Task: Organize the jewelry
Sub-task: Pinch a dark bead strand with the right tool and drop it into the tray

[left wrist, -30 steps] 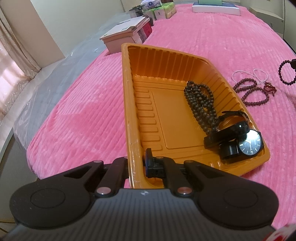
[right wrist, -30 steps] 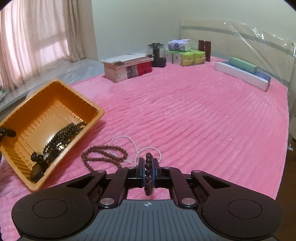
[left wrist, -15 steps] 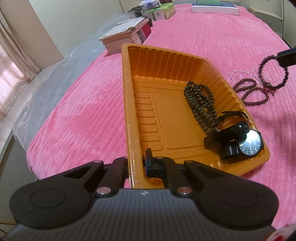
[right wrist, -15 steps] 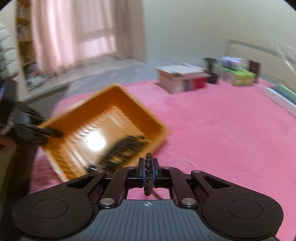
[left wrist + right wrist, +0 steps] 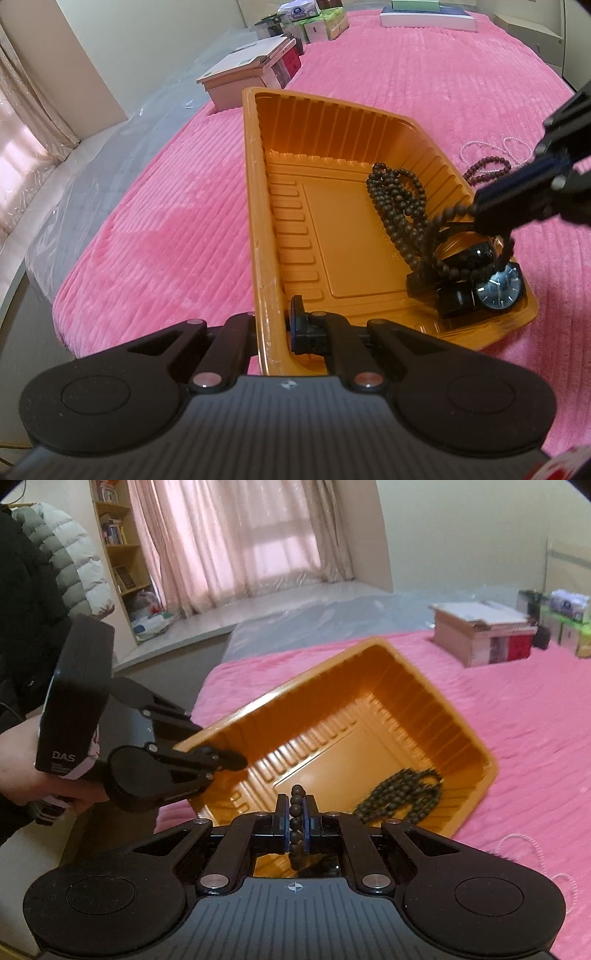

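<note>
An orange tray lies on the pink bedspread, and my left gripper is shut on its near left rim. In the tray lie a long string of dark beads and black watches. My right gripper reaches in from the right, shut on a dark bead bracelet that dangles over the watches. The right wrist view shows that bracelet pinched between the right gripper pads, above the tray, while the left gripper clamps the rim. A reddish bead string and a white pearl string lie beyond the tray.
A stack of boxes and books stands behind the tray near the bed's left edge, with more boxes at the far end. A person's hand holds the left gripper. Floor, a bookshelf and curtains lie past the bed's edge.
My right gripper has swung left with the bracelet, from over the bedspread near the loose bead strings to above the tray's watch corner. The left gripper and tray have stayed still.
</note>
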### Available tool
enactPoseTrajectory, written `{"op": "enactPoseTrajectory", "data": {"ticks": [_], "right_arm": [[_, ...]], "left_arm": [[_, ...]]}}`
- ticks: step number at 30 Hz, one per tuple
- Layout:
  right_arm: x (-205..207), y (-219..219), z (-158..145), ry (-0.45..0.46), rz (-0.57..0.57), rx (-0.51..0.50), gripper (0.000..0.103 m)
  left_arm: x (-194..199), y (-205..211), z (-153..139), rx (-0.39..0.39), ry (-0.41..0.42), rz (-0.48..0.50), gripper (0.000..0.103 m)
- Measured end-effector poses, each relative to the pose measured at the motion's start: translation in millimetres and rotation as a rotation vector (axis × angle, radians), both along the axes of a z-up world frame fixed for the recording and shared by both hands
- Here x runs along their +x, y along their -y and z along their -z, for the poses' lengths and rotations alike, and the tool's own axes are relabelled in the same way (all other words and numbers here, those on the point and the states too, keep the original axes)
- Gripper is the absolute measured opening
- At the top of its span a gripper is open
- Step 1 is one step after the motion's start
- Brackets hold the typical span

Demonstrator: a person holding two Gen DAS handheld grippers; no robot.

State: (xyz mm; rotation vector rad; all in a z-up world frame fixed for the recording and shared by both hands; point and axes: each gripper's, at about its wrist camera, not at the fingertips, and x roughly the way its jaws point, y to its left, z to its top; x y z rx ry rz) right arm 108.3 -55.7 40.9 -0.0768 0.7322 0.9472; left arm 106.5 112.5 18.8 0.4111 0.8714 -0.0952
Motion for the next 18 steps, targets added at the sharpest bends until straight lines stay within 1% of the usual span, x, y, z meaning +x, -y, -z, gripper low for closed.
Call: {"op": "enactPoseTrajectory", "data": {"ticks": [5,8,10,12,18], "right_arm": [[-1.0,-3.9,3.4,-0.028,-0.015,0.004,0.007],[-1.3,-2.1,4.5,-0.009,0.013,0.023,0.007],[0.4,4.1,4.0,-0.004,0.053,0.036,0.012],[1.8,13.8,3.8,0.004,0.089,0.043,0.023],[0.0,60.5,8.0,0.010,0.226,0.055,0.034]], "left_arm": [[0.3,0.1,0.2,0.000,0.000,0.000,0.003],[0.1,0.0,0.3,0.000,0.000,0.000,0.003],[0.0,-0.1,0.2,0.000,0.001,0.000,0.003],[0.6,-0.6,0.5,-0.001,0.001,0.001,0.003],[1.3,-0.5,0.8,-0.001,0.002,0.000,0.003]]}}
